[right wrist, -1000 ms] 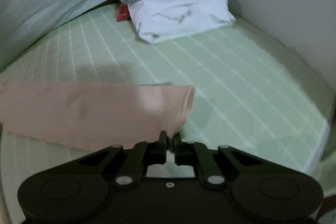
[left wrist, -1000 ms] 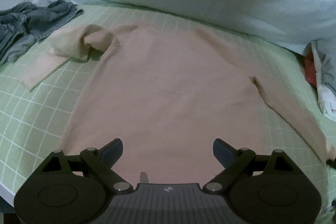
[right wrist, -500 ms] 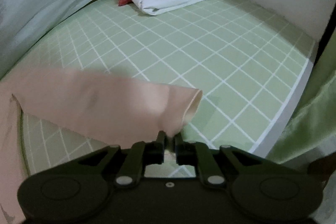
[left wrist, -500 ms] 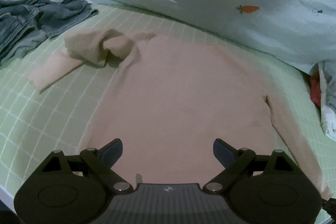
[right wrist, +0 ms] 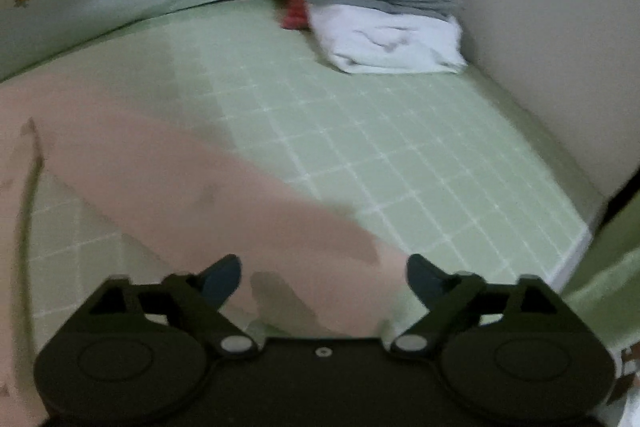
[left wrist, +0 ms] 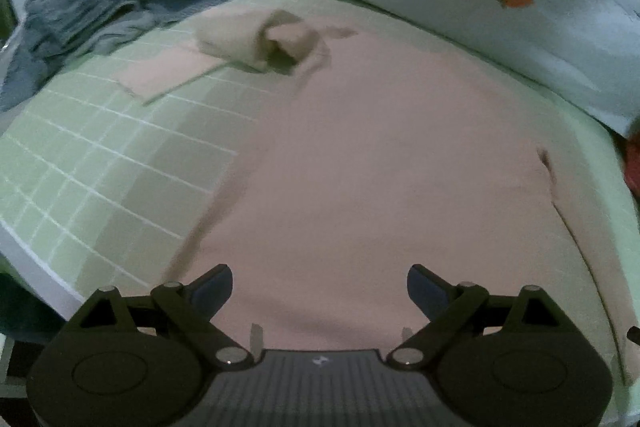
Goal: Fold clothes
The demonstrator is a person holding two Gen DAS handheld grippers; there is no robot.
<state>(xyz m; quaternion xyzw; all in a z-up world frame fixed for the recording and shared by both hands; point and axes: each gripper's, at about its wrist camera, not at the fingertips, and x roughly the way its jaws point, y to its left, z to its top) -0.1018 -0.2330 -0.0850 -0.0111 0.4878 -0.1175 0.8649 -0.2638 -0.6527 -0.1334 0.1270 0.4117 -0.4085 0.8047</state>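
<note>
Green grid-patterned bed sheet [left wrist: 100, 163] carries a peach long-sleeved top [left wrist: 380, 179], spread flat. Left gripper [left wrist: 320, 285] hovers over its hem, jaws wide, empty. Right gripper [right wrist: 324, 277] jaws opening; the sleeve [right wrist: 224, 203] lies between them, unpinched.

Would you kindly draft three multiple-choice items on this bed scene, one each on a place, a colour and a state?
1. Where does the crumpled grey-blue denim garment lie?
A. far left of the bed
B. on the pink top
C. under the white cloth

2. What colour is the checked bed sheet?
A. blue
B. light green
C. red

3. How does the right hand-held gripper stand?
A. clamped on the sleeve
C. holding the white cloth
B. opening, pads off the sleeve

Answers: 1 A, it sits left of the spread pale pink long-sleeved top. 2 B, green squares with white lines. 3 B, its jaws stand apart over the top's sleeve.
</note>
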